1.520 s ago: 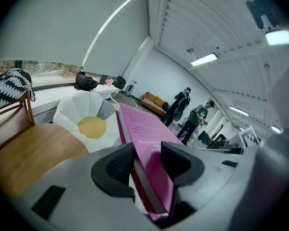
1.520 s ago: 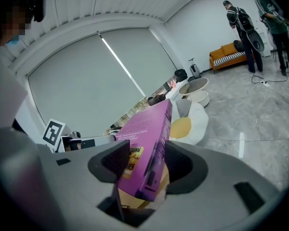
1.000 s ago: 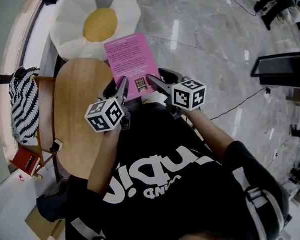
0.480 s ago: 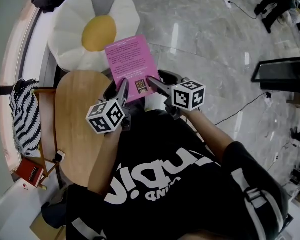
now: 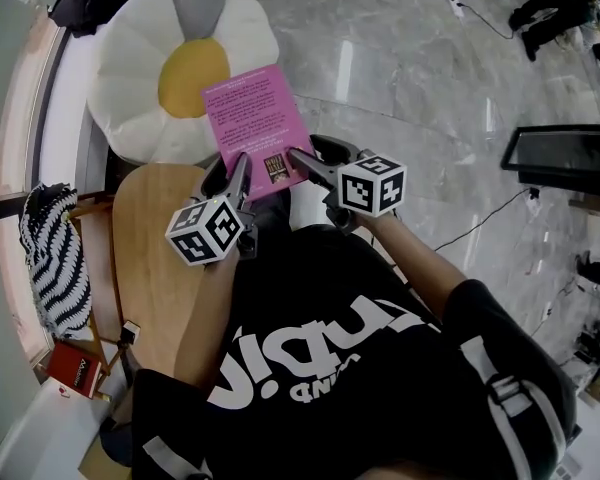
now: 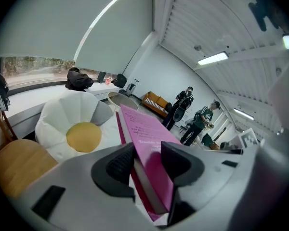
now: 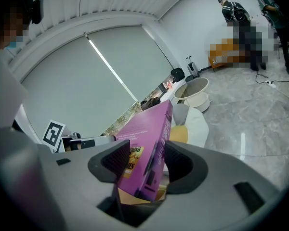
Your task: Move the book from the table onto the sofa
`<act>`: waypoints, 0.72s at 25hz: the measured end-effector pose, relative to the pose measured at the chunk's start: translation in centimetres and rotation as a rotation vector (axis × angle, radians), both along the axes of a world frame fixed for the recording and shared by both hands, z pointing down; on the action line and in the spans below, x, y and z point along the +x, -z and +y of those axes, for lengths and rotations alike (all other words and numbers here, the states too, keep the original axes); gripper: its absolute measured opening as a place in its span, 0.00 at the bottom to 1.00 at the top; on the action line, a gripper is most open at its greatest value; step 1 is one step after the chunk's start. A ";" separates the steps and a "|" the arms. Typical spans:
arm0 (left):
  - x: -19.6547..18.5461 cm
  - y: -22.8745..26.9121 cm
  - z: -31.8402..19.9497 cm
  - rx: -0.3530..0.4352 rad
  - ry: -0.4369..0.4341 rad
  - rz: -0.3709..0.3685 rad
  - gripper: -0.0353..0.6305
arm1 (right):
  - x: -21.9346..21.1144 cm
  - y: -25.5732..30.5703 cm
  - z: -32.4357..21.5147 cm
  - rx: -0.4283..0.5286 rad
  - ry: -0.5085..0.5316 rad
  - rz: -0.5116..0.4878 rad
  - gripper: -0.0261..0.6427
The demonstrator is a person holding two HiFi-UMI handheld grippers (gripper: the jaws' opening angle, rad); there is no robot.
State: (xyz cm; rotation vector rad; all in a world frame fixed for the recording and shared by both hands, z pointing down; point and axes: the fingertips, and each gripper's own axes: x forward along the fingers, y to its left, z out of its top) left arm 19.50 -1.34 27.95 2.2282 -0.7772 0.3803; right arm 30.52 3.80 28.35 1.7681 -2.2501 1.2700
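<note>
head view: pink paperback book (image 5: 250,118), clamped in left gripper (image 5: 242,166) and right gripper (image 5: 298,156), has left the round wooden table (image 5: 150,258), nearing the white flower-shaped sofa (image 5: 130,88).

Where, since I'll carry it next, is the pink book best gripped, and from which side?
At the near end of the book, one gripper per long edge, coming from the carrier's side. It is thin, flat and wide, so jaws close across its thickness: the left gripper on the page edge, the right gripper on the spine, as here.
</note>
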 end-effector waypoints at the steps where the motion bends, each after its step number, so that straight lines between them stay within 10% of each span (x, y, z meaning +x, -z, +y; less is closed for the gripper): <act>1: 0.1 0.0 -1.1 -0.002 0.001 -0.001 0.32 | 0.1 0.0 -1.1 -0.004 0.000 -0.002 0.37; 18: 0.2 0.4 -17.1 -0.024 0.086 0.016 0.32 | 0.7 0.6 -18.0 -0.026 0.065 0.008 0.37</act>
